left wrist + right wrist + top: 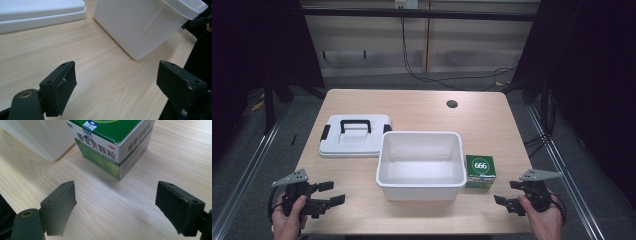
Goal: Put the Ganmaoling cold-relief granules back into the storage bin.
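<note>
Pale wood grain covers the table (492,125), which stands on a grey floor with a beige wall panel and dangling black cables behind it. Taking the white tub (420,164) near the table's middle as the landmark, the two grippers sit nearest the person, at the front edge. The left gripper (331,192) is held in a hand (289,220) in front of the tub and off to its left, jaws spread wide with nothing between them; in the left gripper view the gripper (116,82) looks over bare wood toward the tub's front corner (140,27). The right gripper (506,194), held in the other hand (544,220), sits in front of the tub and off to its right, jaws likewise spread and empty. It points at the green medicine box (480,170), which stands just beside the tub's right wall, near its front corner; in the right gripper view the gripper (115,202) is short of the box (112,142), apart from it, with a strip of table between. Behind the tub and to its left lies the white lid (355,135) with its black handle, flat on the table, close to the tub's back-left corner. Farther back, to the right, a round dark hole (452,104) is set in the tabletop.
</note>
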`<act>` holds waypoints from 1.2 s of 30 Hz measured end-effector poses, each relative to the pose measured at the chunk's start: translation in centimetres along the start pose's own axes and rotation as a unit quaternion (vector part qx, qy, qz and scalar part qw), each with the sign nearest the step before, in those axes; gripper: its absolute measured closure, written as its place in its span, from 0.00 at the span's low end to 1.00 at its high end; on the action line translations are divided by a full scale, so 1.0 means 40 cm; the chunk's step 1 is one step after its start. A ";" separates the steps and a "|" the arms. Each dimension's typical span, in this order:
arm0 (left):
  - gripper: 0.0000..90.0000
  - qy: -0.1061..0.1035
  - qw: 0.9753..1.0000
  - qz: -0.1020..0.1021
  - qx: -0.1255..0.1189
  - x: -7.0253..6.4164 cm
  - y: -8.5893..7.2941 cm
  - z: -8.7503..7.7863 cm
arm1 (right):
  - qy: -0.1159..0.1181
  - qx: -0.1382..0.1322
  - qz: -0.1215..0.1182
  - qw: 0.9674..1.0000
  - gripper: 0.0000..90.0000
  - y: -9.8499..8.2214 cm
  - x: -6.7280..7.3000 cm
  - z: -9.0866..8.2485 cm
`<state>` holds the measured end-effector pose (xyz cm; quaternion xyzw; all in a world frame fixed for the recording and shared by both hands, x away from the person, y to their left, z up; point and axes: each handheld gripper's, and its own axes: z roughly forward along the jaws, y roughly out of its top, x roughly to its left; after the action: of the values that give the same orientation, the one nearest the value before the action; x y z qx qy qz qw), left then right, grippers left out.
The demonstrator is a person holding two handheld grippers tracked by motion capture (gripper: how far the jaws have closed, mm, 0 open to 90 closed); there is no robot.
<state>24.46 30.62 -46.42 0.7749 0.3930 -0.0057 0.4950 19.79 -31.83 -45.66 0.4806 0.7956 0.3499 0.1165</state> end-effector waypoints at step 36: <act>0.18 0.001 1.000 0.000 0.004 0.001 -0.002 0.001 | 0.031 -0.029 -0.007 0.999 0.18 0.026 0.003 -0.030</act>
<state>24.44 30.64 -46.51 0.7769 0.3933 -0.0064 0.4917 19.81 -31.95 -44.09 0.4599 0.7919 0.3869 0.1079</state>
